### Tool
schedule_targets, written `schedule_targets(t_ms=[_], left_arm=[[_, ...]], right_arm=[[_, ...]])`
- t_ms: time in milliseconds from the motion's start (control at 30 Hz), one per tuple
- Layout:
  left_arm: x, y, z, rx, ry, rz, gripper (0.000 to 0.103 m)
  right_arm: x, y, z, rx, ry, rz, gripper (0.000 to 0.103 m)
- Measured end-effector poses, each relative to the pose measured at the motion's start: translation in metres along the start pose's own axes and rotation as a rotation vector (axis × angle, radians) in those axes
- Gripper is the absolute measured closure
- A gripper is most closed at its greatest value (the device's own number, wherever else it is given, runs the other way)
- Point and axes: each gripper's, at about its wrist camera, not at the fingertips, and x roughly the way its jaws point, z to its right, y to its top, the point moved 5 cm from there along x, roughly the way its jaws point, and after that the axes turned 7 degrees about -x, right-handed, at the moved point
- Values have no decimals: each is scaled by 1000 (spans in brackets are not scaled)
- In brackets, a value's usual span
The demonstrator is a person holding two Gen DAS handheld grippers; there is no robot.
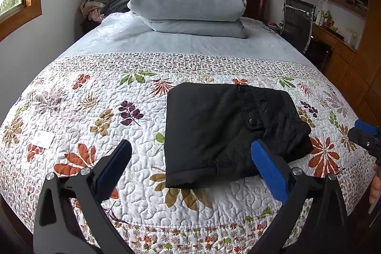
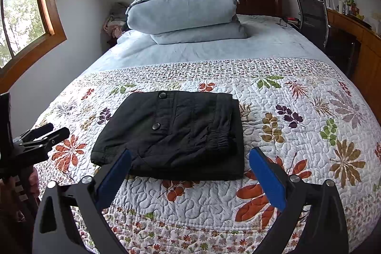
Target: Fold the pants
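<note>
The black padded pants (image 2: 173,135) lay folded, soft and bulky, best pinched at an edge, while the left gripper (image 1: 190,168) and right gripper (image 2: 190,170) gaped wide, empty.

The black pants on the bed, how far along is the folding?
Done, by the look of it: the black pants lie in a compact, squarish bundle on the floral quilt, waistband and snap buttons on top. In hand: nothing. The left gripper and right gripper both have their jaws open and empty, just short of the bundle. Left: at most tidying the slightly bunched elastic edge.
</note>
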Motion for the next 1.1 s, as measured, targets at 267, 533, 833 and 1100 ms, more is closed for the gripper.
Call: schedule_targets(t_ms=[267,533,833,1100], left_arm=[[0,1,0,2,0,1,3],[0,1,1,6,1,1,3],[0,1,2,8,-1,2,3],[-2,2,4,18,-8,19,3]], right_arm=[[0,1,0,-4,-2,1,3],[0,1,0,-6,-4,2,3],[1,0,1,-5,-4,-1,3],[1,-1,1,-4,-4,-4,3]])
